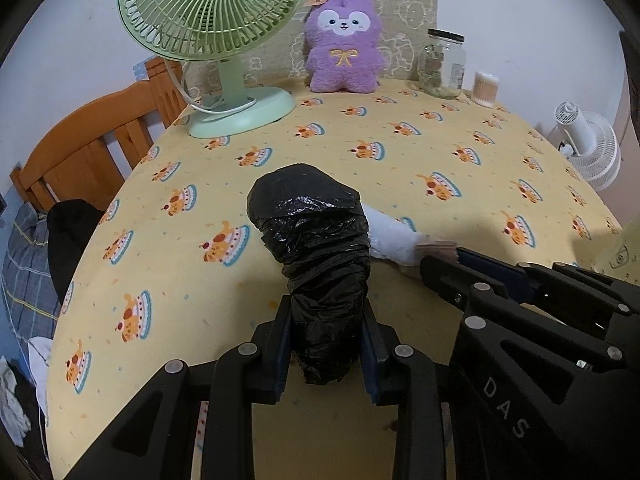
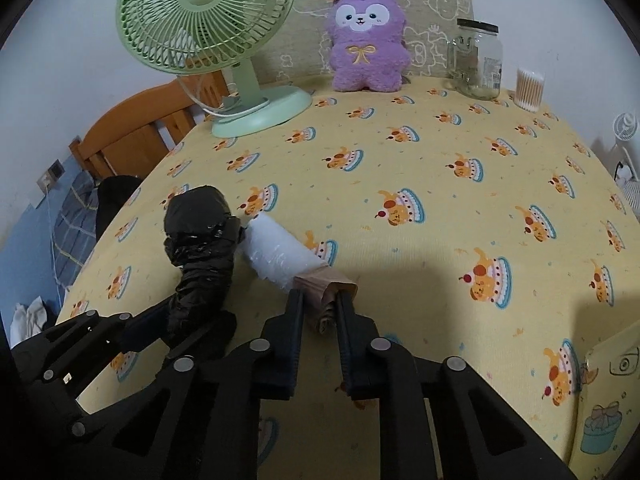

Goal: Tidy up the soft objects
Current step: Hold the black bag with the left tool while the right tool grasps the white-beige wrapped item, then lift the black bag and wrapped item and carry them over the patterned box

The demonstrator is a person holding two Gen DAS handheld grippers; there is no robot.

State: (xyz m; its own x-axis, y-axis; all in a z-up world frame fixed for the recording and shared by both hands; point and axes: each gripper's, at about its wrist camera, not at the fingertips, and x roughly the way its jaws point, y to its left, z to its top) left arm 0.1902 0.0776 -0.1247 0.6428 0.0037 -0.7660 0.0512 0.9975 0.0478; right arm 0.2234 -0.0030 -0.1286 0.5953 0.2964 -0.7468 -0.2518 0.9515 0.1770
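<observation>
A roll of black plastic bags (image 1: pixel 316 248) stands tilted on the yellow cake-print cloth (image 1: pixel 400 160), and my left gripper (image 1: pixel 328 314) is shut on its lower part. Beside it lies a roll of white plastic bags (image 2: pixel 280 256) that touches the black roll (image 2: pixel 200 240). A brown cardboard core (image 2: pixel 316 284) sticks out of the white roll's near end, and my right gripper (image 2: pixel 320 300) is shut on that core. In the left wrist view the right gripper (image 1: pixel 440 254) comes in from the right to the white roll (image 1: pixel 394 240). A purple plush toy (image 2: pixel 366 40) sits upright at the back.
A green desk fan (image 1: pixel 212 12) stands at the back left, with a glass jar (image 1: pixel 442 64) and a tub of cotton swabs (image 1: pixel 486 88) at the back right. A wooden frame (image 1: pixel 80 148) lies past the left edge, a white fan (image 1: pixel 588 144) past the right edge.
</observation>
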